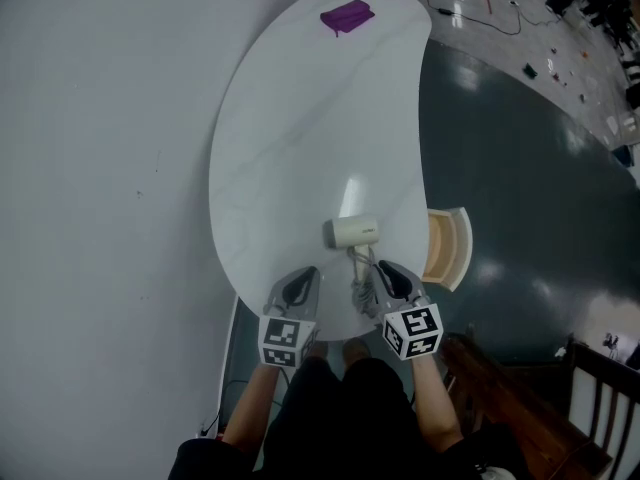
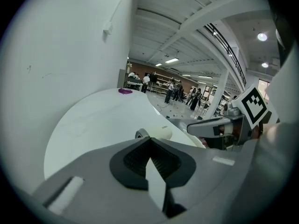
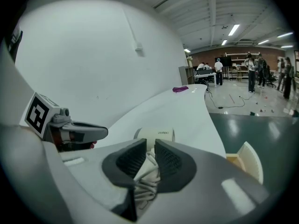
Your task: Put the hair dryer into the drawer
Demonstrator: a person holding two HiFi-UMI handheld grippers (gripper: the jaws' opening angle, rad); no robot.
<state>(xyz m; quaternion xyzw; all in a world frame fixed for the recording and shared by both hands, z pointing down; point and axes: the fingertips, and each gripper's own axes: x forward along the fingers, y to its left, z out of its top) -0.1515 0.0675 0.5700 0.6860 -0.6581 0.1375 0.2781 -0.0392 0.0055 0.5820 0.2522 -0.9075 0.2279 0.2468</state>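
Left gripper point(image 1: 303, 276), white table point(image 1: 300, 118), green floor point(image 1: 500, 168)

White curved table point(image 1: 300, 138) sits against the left wall. The cream hair dryer point(image 1: 352, 232) lies by the near edge, its bundled cord point(image 1: 362, 286) nearer still. A purple object point(image 1: 347, 16) rests at the far end. The drawer point(image 1: 447, 246) juts open on the right.

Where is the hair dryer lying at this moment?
In the head view, the hair dryer lies on the white table near its front edge, just ahead of the right gripper, with the open drawer to its right.
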